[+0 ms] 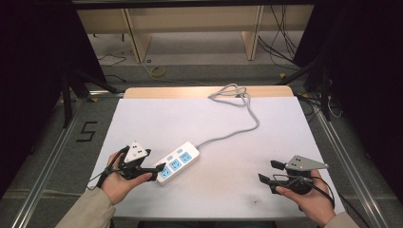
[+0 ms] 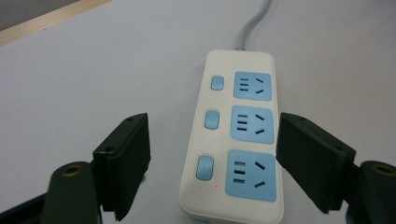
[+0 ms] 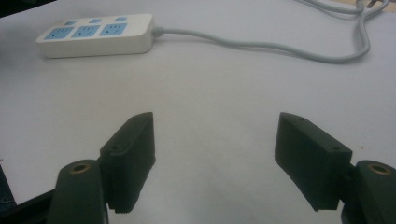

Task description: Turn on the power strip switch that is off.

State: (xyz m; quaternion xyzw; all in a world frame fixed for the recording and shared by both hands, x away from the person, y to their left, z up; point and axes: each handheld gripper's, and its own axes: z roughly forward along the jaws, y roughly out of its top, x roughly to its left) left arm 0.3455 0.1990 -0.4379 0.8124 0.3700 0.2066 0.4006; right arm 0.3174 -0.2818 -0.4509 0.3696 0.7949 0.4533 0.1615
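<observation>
- Now the left tongs (image 2: pixel 212 161) stand spread wide, their jaws on either side of the near end of the power strip (image 2: pixel 238 135) without pinching it.
- Its three blue sockets face up; it lies on the white counter (image 1: pixel 228 128), left of centre.
- A grey cord (image 1: pixel 237 126) runs from its far end to a loop at the back edge.
- Well apart, the right tongs (image 3: pixel 215 154) hang spread over bare counter.
</observation>
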